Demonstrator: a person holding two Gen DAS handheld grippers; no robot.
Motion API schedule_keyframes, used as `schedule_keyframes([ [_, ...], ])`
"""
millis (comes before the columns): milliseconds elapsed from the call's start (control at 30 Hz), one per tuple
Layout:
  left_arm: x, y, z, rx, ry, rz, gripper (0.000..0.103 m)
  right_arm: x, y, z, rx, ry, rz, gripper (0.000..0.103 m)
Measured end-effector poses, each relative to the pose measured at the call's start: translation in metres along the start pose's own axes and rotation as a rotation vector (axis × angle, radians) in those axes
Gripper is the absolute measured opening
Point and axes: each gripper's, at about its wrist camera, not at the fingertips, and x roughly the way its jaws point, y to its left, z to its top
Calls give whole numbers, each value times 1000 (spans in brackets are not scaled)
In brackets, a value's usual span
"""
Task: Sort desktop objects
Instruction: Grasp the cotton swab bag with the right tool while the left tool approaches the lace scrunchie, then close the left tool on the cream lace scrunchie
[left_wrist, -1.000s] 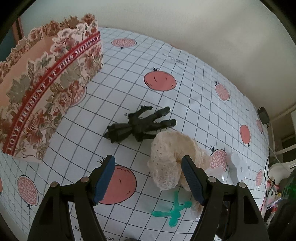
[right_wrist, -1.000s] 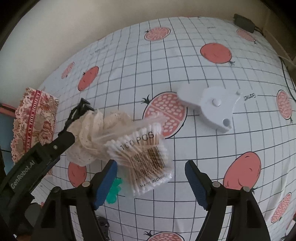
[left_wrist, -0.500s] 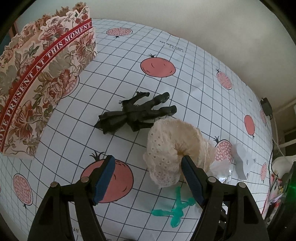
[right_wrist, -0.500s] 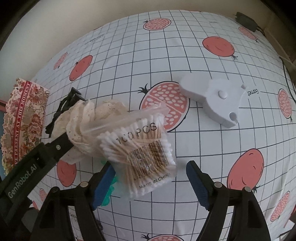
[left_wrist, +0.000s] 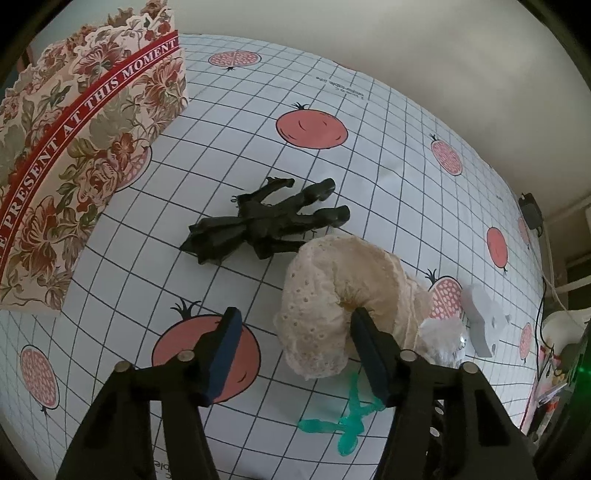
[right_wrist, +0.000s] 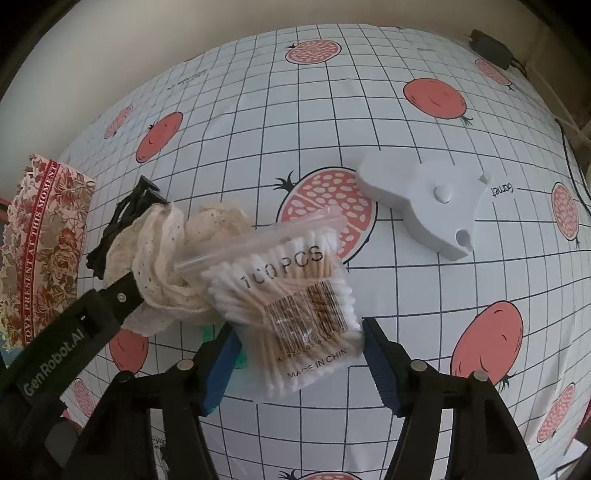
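Cotton swab bag (right_wrist: 291, 306) is lying on the bench (right_wrist: 369, 122) with its long axis running toward the white plastic piece (right_wrist: 428, 203), zip end away from the camera; clear, "100PCS" printed. Since earlier, right hand-held gripper (right_wrist: 299, 362) is closing in, jaws open around the bag. Left hand-held gripper (left_wrist: 295, 350) is open, its right finger touching the lace scrunchie (left_wrist: 332, 295).

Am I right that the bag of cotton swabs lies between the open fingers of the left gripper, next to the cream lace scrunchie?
Not quite: it is the right gripper whose open fingers straddle the bag of cotton swabs, as the right wrist view shows. The bag does lie next to the cream lace scrunchie.
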Motion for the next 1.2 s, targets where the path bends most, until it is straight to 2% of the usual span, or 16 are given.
schedule_keyframes([
  [233,3,0,0,1,10,5,60,-2,-3,0,2,-6,-8,64],
  [333,4,0,-1,8,13,2,50,-4,-5,2,4,-11,-12,60],
  [500,4,-3,-2,15,14,-9,44,-7,-10,3,14,-18,-4,57],
  [800,4,-1,-4,15,26,-21,44,-2,18,17,29,-26,-12,54],
  [967,1,1,-5,17,27,-26,44,1,8,25,48,-27,-9,54],
  [1100,0,0,-7,23,32,-41,34,3,12,29,55,-32,-3,52],
  [1200,-1,0,-8,22,30,-48,31,2,14,31,56,-37,12,48],
])
